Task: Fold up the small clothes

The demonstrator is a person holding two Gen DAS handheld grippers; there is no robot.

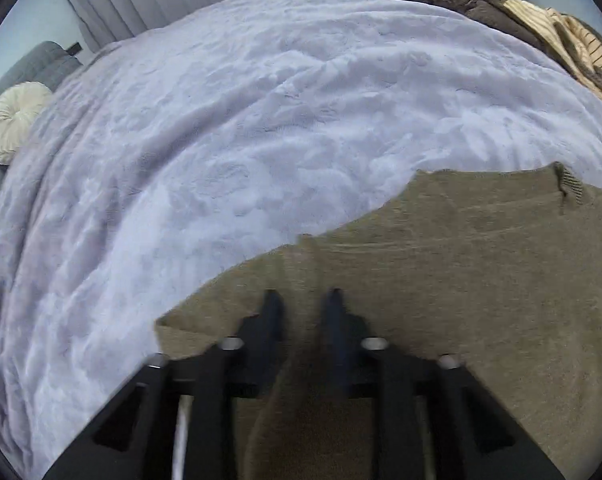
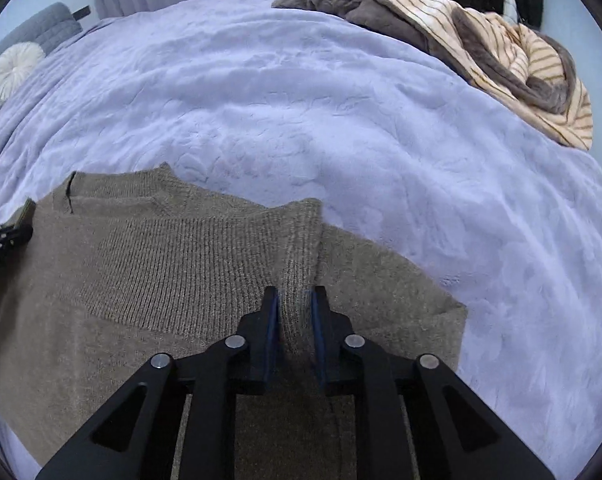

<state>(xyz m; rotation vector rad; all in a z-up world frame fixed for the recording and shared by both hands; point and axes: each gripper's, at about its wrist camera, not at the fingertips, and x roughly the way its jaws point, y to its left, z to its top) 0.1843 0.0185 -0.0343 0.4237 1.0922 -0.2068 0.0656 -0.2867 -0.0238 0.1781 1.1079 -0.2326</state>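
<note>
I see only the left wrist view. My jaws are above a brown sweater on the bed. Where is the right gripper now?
Observer: The right gripper is over the same brown sweater, with a raised fold of the knit between its jaws.
Operator: Is it pinching that fold?
Observer: The fold fills the gap, but I cannot tell whether the pads press on it.
Operator: And the cloth to the right of the fold?
Observer: It lies flat, and its right corner rests on the lilac blanket.
</note>
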